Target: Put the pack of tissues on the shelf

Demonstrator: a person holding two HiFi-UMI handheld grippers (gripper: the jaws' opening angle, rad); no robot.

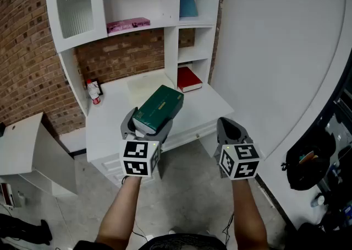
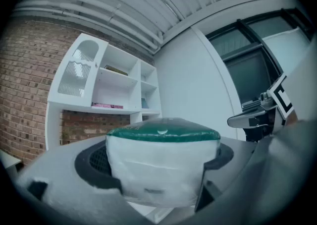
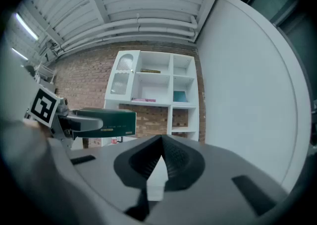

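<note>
Pack of tissues clamped in left gripper jaws, right gripper jaws together, empty, white shelf ahead

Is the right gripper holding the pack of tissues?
No, the left gripper clamps the pack of tissues; the right gripper is shut, empty.

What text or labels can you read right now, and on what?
No text is legible.
Pack of tissues: pale print on its green side, too small to read.
Pink box on the shelf: print too blurred.
Small bottle: label too small.
</note>
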